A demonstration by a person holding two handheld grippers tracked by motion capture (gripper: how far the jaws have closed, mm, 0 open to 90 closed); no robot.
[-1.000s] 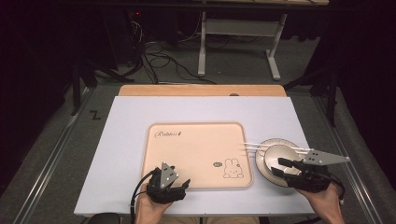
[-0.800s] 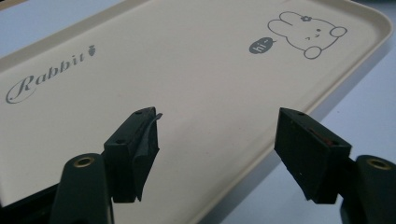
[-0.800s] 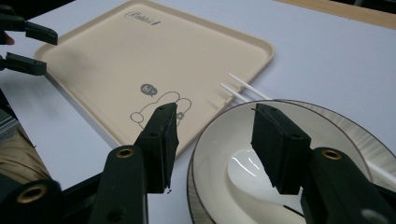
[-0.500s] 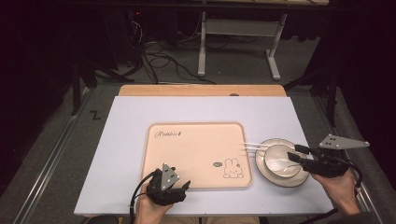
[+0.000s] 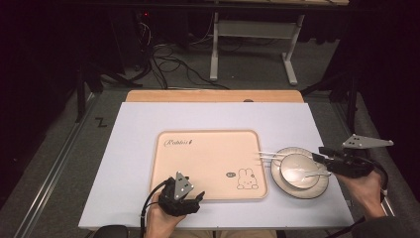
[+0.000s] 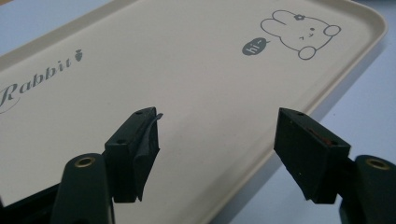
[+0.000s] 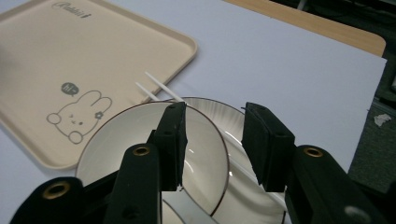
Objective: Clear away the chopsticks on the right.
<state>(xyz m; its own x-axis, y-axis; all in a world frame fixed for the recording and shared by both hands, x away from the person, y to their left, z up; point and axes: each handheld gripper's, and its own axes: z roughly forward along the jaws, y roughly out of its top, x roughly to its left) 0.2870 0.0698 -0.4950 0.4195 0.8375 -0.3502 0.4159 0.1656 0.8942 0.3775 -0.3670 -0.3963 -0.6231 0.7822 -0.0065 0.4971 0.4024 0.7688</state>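
You have one tray (image 5: 208, 148) on the counter (image 5: 148, 119), one plate (image 5: 317, 188), one bowl (image 5: 292, 166) on it, one spoon (image 5: 317, 173), two chopsticks (image 5: 267, 155), and two hand-held grippers: left (image 5: 190, 198), right (image 5: 321, 154).

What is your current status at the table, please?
Left claw open over tray. Right claw closing, nothing gripped, above bowl on plate. Chopsticks across tray edge and plate.
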